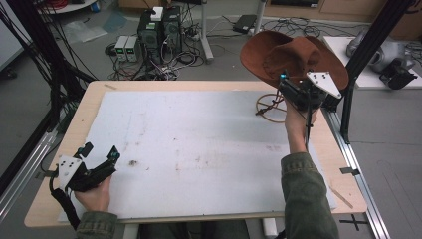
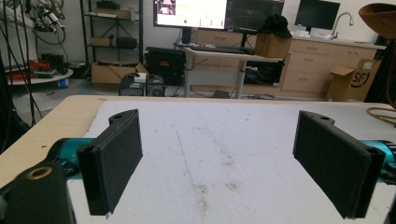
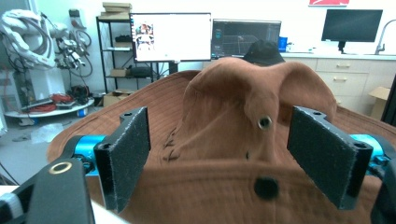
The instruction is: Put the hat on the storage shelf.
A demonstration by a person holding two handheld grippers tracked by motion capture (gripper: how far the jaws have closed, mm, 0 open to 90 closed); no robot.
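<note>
A table [image 1: 54, 149] with a sheet [image 1: 199, 149] spread over most of its top. At the far right, a hat [image 1: 283, 55] sits raised above the table on a stand [image 1: 271, 107] (its cord loops below). The right gripper [image 1: 291, 87] is just near of the hat; the left gripper [image 1: 102, 154] rests at the near left corner.

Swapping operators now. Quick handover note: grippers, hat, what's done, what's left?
Left gripper: open, nothing between the jaws, low over the near left of the white mat.
Right gripper: jaws wide, brown hat between them; pads not pressing on it.
Hat is raised at the table's far right corner, its cord looped on the mat beneath.
Done: hat is off the mat.
Left: unclear what supports it; check before moving away.
</note>
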